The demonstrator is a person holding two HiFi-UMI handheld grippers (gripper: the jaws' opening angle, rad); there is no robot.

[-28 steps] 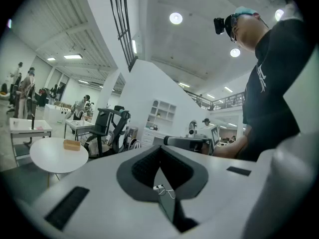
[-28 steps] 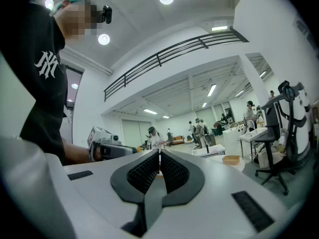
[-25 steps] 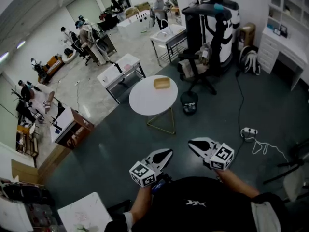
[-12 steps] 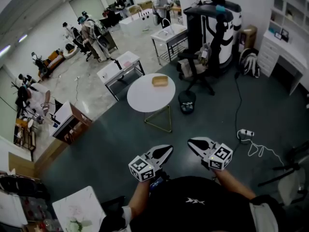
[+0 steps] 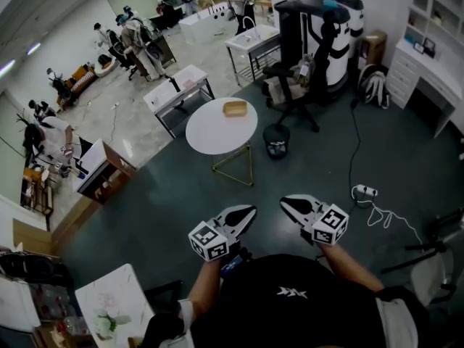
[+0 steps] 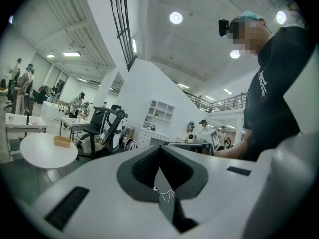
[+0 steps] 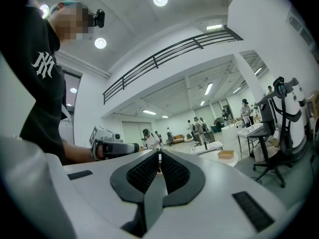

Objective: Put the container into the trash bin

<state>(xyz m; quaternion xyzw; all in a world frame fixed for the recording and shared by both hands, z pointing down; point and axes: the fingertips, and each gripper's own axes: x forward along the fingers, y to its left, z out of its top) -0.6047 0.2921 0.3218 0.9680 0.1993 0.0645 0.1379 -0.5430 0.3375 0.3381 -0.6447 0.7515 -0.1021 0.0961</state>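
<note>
Container (image 5: 235, 108), tan and shallow, lies on the far part of a round white tabletop (image 5: 206, 138), with nothing else on that top. It also shows small at the left edge of the left gripper view (image 6: 62, 141) and at the right of the right gripper view (image 7: 226, 154), so both tools face roughly towards it.

On the dark floor just right of the table stands the trash bin (image 5: 276, 141), a black open-topped bin. Set that close, it probably calls for only a short carry to the right and a lowering over the rim.

A black office chair (image 5: 290, 93) stands beyond the bin, and a white cable (image 5: 377, 212) trails over the floor to the right, clear of the straight path to the table.

Near the bottom of the head view, the left gripper (image 5: 246, 213) and the right gripper (image 5: 290, 204) are held level, close in front of the person's body and well apart from the table. Each has its jaws clenched together with nothing between them, which fits hands that have nothing to take yet.

My reading is that the task is at its approach. The container is untouched, and the jaws will have to part before either can take it.
</note>
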